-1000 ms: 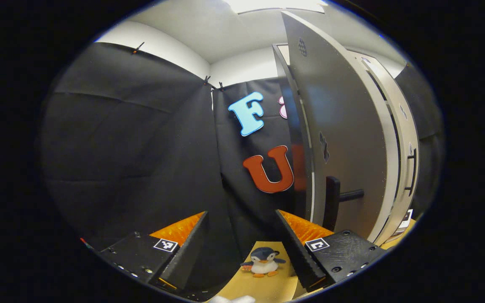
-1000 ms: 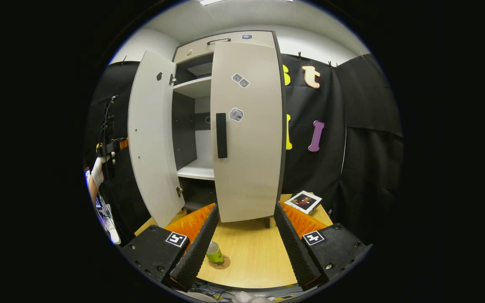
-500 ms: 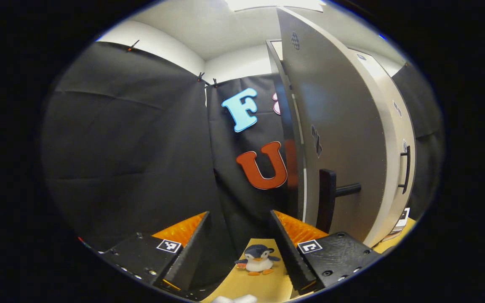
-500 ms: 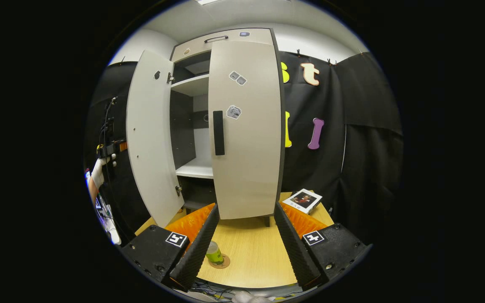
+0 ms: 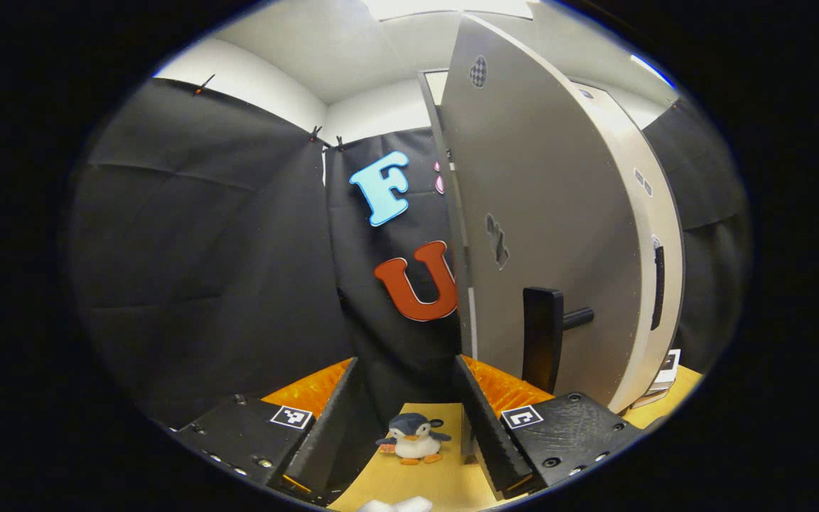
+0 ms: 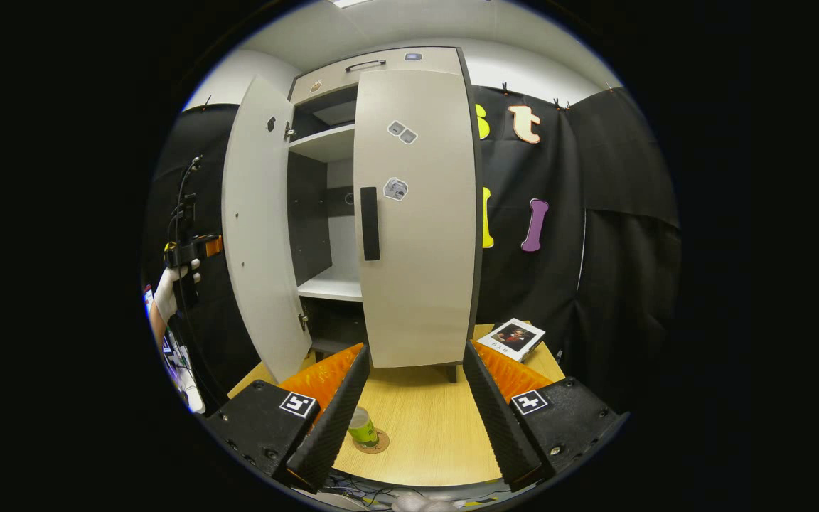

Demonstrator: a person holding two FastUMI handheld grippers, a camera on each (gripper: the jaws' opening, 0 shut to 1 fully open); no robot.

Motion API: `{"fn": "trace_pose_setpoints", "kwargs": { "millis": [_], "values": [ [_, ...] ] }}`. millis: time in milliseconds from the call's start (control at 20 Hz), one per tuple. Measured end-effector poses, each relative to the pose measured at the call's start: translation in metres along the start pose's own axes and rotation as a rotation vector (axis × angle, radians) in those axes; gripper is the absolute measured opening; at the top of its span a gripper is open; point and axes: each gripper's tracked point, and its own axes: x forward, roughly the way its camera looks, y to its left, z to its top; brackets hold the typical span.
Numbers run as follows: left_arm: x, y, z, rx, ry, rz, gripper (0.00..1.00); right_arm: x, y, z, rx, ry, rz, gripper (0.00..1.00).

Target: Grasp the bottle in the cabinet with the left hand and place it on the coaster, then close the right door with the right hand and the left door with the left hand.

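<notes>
Right gripper view gives me my right gripper (image 6: 415, 398), fingers spread and empty, above the pale wooden bench (image 6: 431, 434), where the small green bottle (image 6: 362, 429) stands on the round cork coaster (image 6: 377, 445). Behind it, the tall grey cabinet's right door (image 6: 416, 220) is shut and its left door (image 6: 259, 227) stands ajar. Left gripper view shows my left gripper (image 5: 406, 419) released too, close beside that left door's black handle (image 5: 542, 338), with a toy penguin (image 5: 413, 439) on the bench below.
</notes>
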Motion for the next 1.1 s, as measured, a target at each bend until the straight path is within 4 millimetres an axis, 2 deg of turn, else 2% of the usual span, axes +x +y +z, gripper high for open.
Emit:
{"fn": "trace_pose_setpoints", "kwargs": {
  "millis": [500,550,650,700,950,1100],
  "values": [
    [0.011,-0.072,0.005,-0.023,-0.004,-0.132,0.82,-0.007,-0.009,0.007,-0.002,-0.02,-0.032,0.82],
    [0.014,-0.077,0.004,-0.019,-0.002,-0.135,0.8,-0.008,-0.008,0.007,0.004,-0.024,-0.033,0.82],
    [0.017,-0.086,-0.001,-0.019,0.01,-0.139,0.91,-0.009,-0.007,0.008,0.007,-0.028,-0.033,0.82],
    [0.016,-0.091,0.0,-0.029,0.01,-0.148,0.96,-0.01,-0.008,0.009,0.005,-0.032,-0.037,0.82],
    [0.005,-0.103,-0.004,-0.031,0.01,-0.174,0.96,-0.015,-0.013,0.004,0.008,-0.04,-0.06,0.82],
    [-0.013,-0.112,-0.006,-0.039,0.007,-0.189,0.96,-0.014,-0.012,0.006,0.021,-0.043,-0.063,0.82]
  ]
}}
